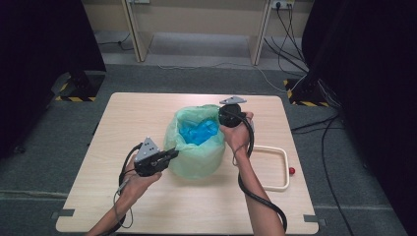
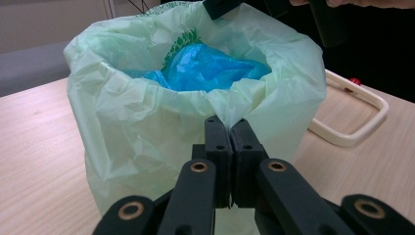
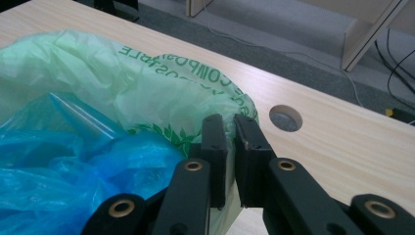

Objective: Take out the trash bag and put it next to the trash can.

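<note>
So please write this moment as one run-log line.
left gripper: shut on green bag near rim | right gripper: shut on far rim | blue bag: inside

A pale wood tabletop (image 1: 147, 196) on grey carpet (image 1: 29, 162) in a dim room.
Black curtains (image 1: 39, 49) hang at both sides, their stands on bases edged with yellow-black tape (image 1: 74, 98). Beyond, light wooden furniture legs (image 1: 135, 34) stand before a beige wall (image 1: 196, 17); black cables (image 1: 290, 34) trail across the floor from a wall socket (image 1: 281, 5).
</note>
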